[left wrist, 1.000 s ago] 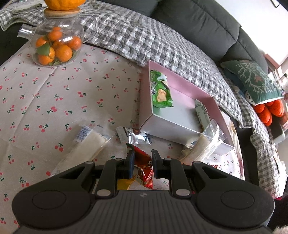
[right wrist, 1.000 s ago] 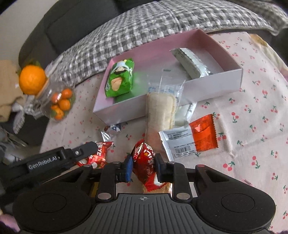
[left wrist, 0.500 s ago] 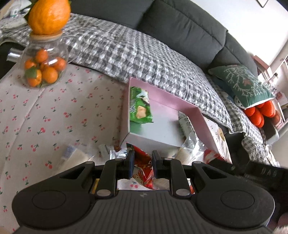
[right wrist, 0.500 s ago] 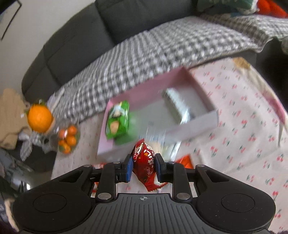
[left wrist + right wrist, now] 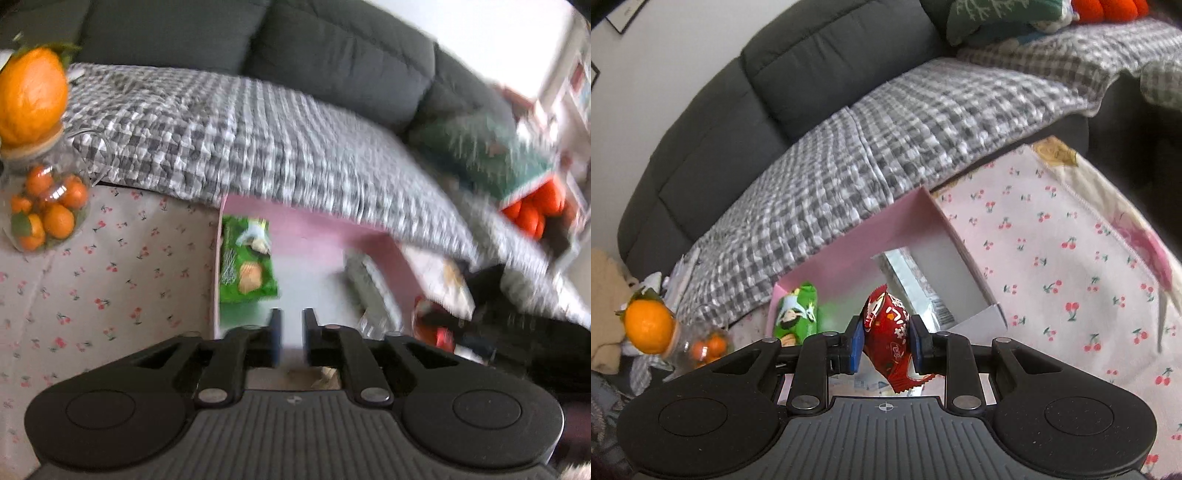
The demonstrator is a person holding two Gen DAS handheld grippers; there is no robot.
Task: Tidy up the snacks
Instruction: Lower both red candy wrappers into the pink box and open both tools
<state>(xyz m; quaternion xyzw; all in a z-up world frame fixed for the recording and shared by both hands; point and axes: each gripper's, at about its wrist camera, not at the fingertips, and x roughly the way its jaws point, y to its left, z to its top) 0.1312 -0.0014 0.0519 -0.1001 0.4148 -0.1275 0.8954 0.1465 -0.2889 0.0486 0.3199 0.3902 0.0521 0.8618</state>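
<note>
Both the left gripper [image 5: 291,338] and the right gripper [image 5: 885,345] are matte black plastic, each with a wide ribbed body across the bottom of its view, a small crosshair mark at the top middle of the ribbing, and a shallow round disc set into either rounded shoulder. From each body two angled black link arms with triangular cut-outs reach forward, each pinned by a round silver screw head. The fingers [image 5: 855,345] are short black blocks faced on the inside with blue pads.
</note>
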